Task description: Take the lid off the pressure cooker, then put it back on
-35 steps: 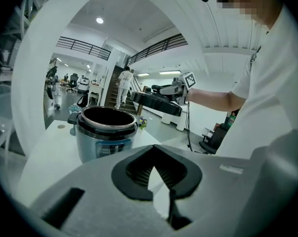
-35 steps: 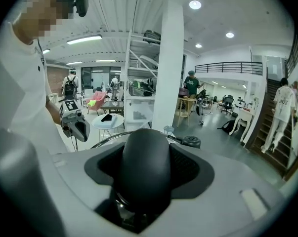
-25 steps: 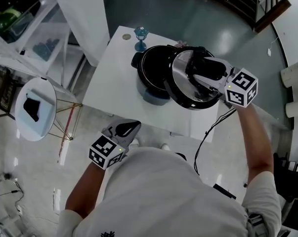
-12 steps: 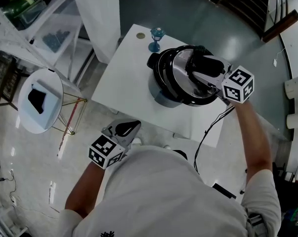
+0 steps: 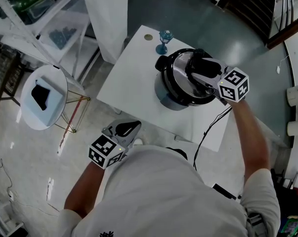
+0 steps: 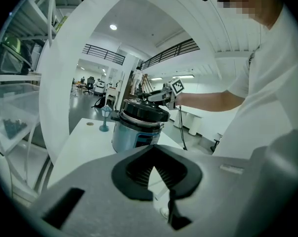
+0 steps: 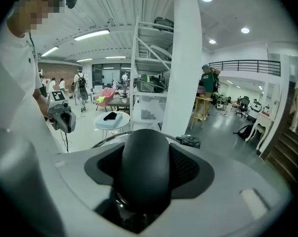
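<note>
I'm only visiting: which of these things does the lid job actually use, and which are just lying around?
In the job:
pressure cooker
lid
right gripper, clamped on the lid's handle
white table under the cooker

Lying about:
left gripper, shut and empty
blue goblet
small round disc
round side table

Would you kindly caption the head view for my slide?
Right claw holds the lid by its handle atop the pressure cooker on a white table; left claw shut.

Glossy steel lid (image 5: 182,84), black plastic handle (image 5: 200,65), matt white table (image 5: 131,83).
</note>
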Motion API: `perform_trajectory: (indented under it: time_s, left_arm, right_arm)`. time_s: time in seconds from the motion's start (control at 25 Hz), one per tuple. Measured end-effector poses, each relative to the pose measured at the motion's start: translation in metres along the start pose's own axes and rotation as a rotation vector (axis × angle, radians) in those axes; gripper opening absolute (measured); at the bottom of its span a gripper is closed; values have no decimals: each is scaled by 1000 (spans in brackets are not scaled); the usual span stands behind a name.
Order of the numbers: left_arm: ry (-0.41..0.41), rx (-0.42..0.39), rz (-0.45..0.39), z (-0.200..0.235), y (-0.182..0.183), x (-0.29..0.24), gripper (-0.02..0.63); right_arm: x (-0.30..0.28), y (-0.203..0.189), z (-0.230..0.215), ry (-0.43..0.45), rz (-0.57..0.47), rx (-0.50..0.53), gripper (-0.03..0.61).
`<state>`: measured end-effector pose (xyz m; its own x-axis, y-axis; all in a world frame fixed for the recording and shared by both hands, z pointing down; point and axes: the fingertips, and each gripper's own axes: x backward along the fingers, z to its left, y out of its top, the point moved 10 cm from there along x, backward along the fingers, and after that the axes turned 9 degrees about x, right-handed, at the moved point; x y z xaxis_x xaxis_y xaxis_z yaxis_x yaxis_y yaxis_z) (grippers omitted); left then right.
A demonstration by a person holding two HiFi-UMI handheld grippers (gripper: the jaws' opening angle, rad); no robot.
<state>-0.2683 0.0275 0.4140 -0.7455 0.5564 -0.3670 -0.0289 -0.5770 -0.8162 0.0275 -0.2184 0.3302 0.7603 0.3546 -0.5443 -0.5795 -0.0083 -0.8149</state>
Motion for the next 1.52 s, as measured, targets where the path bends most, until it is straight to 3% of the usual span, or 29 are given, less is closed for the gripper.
perform_trajectory:
  time_s: [1.52]
  left_arm:
    - [24,38,5,12,-7,4,6]
  right_arm:
    - [-33,-29,-17,-4,18,-14,291]
